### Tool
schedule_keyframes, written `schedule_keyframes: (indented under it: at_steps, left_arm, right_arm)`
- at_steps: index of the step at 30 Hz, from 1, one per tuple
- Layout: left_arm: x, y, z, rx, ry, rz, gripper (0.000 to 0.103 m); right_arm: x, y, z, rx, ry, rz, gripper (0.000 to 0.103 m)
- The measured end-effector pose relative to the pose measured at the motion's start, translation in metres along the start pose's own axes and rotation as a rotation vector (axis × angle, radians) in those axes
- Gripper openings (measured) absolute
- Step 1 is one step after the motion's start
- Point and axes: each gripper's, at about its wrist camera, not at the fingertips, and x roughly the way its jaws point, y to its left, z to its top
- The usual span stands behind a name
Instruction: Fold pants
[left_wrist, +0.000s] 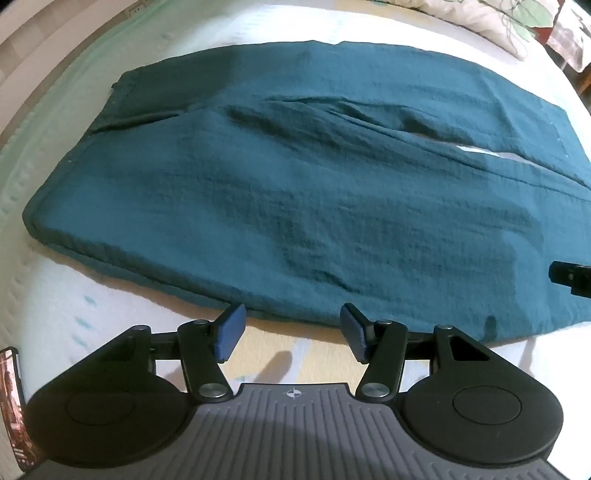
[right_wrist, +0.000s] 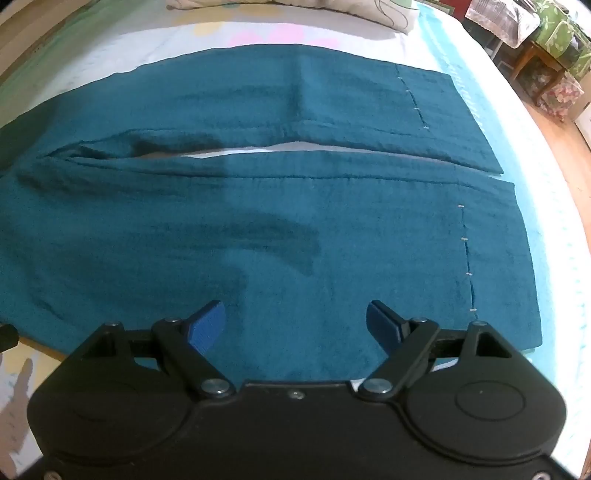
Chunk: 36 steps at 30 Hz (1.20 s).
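Teal pants (left_wrist: 295, 192) lie flat on a white quilted bed (left_wrist: 55, 288), legs side by side w/ a slim gap. Left gripper (left_wrist: 291, 328): blue pads spread, empty, near hem at 12 o'clock. Right gripper (right_wrist: 295, 325): spread wide above crinkly fabric, pinching nothing.

Pants (left_wrist: 295, 206) spread flat across the middle of the bed (left_wrist: 55, 295), both legs side by side.

The waist lies toward the bed's left side, the hems toward its right edge; a pillow (right_wrist: 295, 7) sits behind at the far edge, and both grippers hang over the near edge.
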Motion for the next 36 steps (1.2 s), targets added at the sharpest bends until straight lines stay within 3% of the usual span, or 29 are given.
schedule_keyframes:
  at_steps: [36]
  left_arm:
    - [0.0072,-0.0033,-0.0028,0.005,0.034,-0.009,0.055]
  right_arm:
    - [0.0079,0.0016,0.0011,0.013,0.063,0.052,0.084]
